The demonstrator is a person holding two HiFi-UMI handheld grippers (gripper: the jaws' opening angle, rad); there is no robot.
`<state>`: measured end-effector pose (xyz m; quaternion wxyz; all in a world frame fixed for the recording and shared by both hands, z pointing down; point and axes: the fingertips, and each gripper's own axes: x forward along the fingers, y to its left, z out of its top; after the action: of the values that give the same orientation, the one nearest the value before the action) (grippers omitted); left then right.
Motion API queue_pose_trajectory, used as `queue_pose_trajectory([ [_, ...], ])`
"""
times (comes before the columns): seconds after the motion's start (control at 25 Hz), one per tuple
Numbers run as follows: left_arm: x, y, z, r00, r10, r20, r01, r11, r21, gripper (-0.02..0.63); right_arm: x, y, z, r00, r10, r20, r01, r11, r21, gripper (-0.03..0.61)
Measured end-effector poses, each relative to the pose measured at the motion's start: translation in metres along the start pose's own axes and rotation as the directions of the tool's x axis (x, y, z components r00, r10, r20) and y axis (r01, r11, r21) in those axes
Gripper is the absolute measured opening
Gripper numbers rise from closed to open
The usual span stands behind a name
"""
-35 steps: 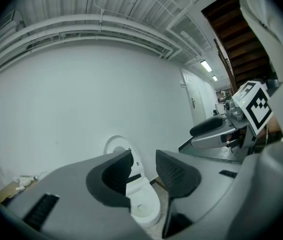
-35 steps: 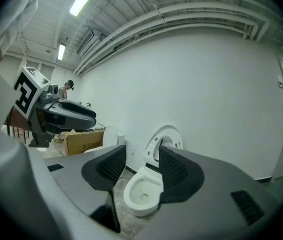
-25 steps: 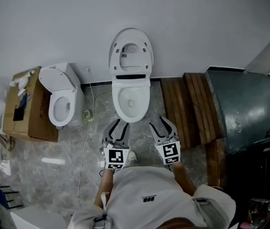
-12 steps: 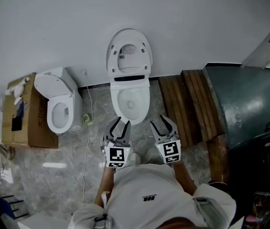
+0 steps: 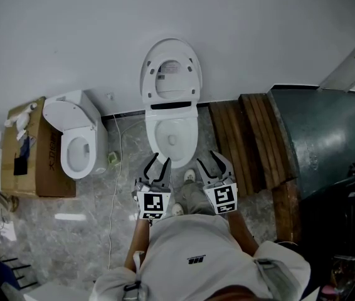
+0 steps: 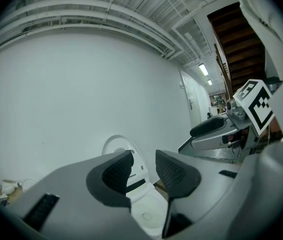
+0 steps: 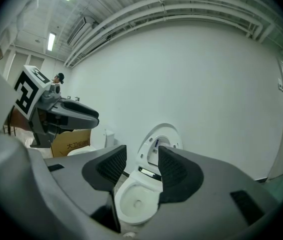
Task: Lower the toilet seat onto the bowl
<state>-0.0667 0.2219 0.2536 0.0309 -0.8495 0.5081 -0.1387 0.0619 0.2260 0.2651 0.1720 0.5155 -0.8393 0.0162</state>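
The white oval toilet seat [image 5: 170,74] stands raised, leaning back against the plain white wall [image 5: 71,30] behind the open white ceramic bowl [image 5: 171,137], well apart from both tongs and beyond their tips. The left tongs [image 5: 157,163] sit just short of the bowl's front rim, a little to its left, and the right tongs [image 5: 210,160] are just beside the rim's right front corner; neither touches the toilet. Each pair is clenched down to a narrow slit with nothing gripped between the dark ribbed pads, and through both slits the seat and bowl show ahead. The person holds the two side by side at about the same height, pointing forward at the toilet and tipped slightly downward, marker cubes close in front of the torso, one shoe [image 5: 190,176] on the grey marbled floor [image 5: 90,231] between them
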Motion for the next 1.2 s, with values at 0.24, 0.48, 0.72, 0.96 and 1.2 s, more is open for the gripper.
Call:
queue_pose_trajectory([
  [0.24,0.037,0.017,0.003,1.0,0.013,-0.007,-0.013,1.0,-0.002,0.164,0.036,-0.024,0.005,1.0,0.01,-0.002,-0.01,1.0,0.005,0.201],
  [0.48,0.076,0.04,0.008,0.999,0.032,-0.008,-0.032,0.999,-0.013,0.164,0.079,-0.047,0.015,1.0,0.03,0.0,-0.03,1.0,0.007,0.201],
  [0.72,0.123,0.063,0.014,0.998,0.056,-0.018,-0.056,0.998,-0.025,0.164,0.124,-0.074,0.026,0.998,0.057,-0.005,-0.057,0.998,0.007,0.199],
  [0.96,0.171,0.078,0.02,0.996,0.08,-0.037,-0.081,0.996,-0.03,0.164,0.165,-0.109,0.031,0.996,0.086,-0.014,-0.086,0.996,0.004,0.199],
  [1.2,0.217,0.093,0.023,0.993,0.109,-0.051,-0.11,0.994,-0.027,0.164,0.207,-0.14,0.034,0.993,0.119,-0.018,-0.119,0.993,-0.004,0.196],
])
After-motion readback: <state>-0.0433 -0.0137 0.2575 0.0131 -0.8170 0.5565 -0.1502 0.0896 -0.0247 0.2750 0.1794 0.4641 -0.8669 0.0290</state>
